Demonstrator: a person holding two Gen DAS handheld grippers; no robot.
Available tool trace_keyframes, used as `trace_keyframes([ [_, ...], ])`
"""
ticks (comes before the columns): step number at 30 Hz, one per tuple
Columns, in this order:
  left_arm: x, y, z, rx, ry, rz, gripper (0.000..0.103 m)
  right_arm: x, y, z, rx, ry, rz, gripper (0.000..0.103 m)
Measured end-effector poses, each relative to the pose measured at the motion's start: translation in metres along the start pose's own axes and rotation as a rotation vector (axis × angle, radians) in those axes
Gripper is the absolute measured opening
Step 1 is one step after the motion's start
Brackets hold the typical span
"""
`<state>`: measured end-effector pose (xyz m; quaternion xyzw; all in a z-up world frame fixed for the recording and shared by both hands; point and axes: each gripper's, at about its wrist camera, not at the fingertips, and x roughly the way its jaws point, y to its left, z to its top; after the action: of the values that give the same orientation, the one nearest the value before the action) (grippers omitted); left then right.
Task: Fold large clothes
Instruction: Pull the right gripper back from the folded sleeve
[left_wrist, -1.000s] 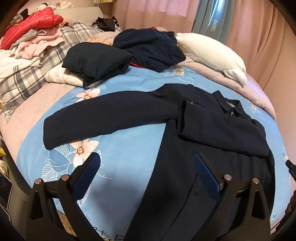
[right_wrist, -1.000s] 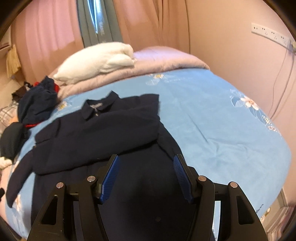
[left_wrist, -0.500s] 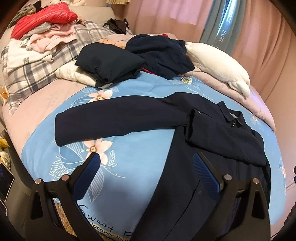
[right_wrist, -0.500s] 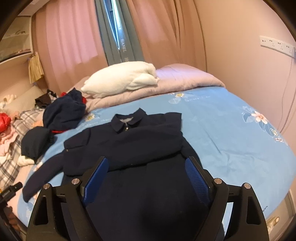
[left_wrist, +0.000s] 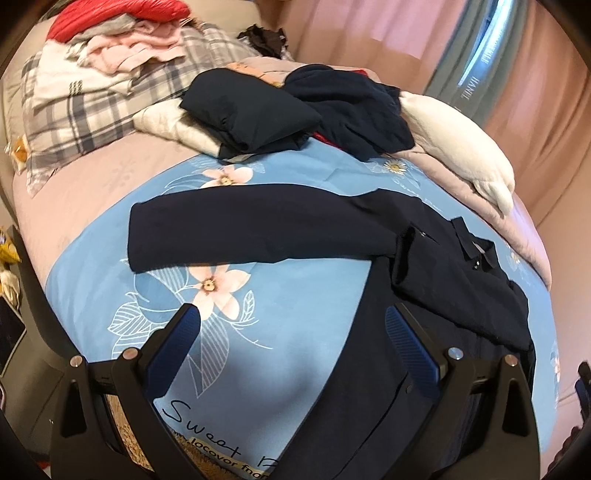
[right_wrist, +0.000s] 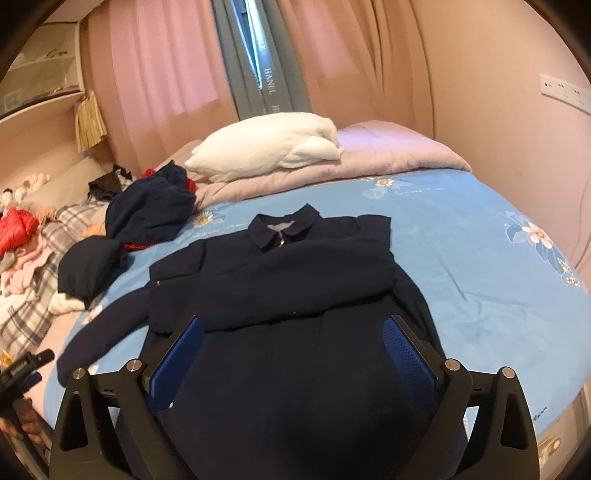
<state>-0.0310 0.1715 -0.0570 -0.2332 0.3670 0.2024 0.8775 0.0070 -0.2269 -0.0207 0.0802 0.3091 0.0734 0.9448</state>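
A bed under a sky-blue sheet (right_wrist: 461, 258) printed with pale flowers fills this pink-curtained (right_wrist: 166, 66) room, a mauve quilt (right_wrist: 388, 155) rumpled along its far side beneath a plump white pillow (right_wrist: 269, 147). My dark navy coat (right_wrist: 295, 295) lies face up across the sheet, matte and smooth, collar (right_wrist: 284, 229) toward the pillow, one sleeve folded flat over the chest, the other sleeve (left_wrist: 251, 229) stretched straight out to the side. Crumpled navy garments (left_wrist: 295, 107) and a plaid blanket (left_wrist: 92, 110) sit heaped beyond it. My left gripper (left_wrist: 295, 332) hovers spread wide above the sheet and coat edge; my right gripper (right_wrist: 295, 343), jaws just widened and holding nothing, hangs over the coat's lower half.
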Motion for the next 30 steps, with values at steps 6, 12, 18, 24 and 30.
trace_keyframes([
  [6,0.004,0.023,0.007,-0.080,0.017,0.005,0.100,-0.001,0.013,-0.001,-0.031,0.006,0.014,0.097],
  [12,0.012,0.048,0.011,-0.158,0.025,0.031,0.100,-0.001,0.029,-0.002,-0.086,0.002,0.015,0.097],
  [18,0.030,0.063,0.007,-0.204,0.064,0.067,0.100,0.005,0.040,-0.003,-0.112,0.014,0.019,0.097],
  [24,0.037,0.076,0.008,-0.232,0.071,0.075,0.100,0.010,0.048,-0.007,-0.114,0.032,0.023,0.097],
  [30,0.048,0.087,0.009,-0.293,0.090,0.059,0.100,0.015,0.056,-0.011,-0.129,0.049,0.026,0.097],
])
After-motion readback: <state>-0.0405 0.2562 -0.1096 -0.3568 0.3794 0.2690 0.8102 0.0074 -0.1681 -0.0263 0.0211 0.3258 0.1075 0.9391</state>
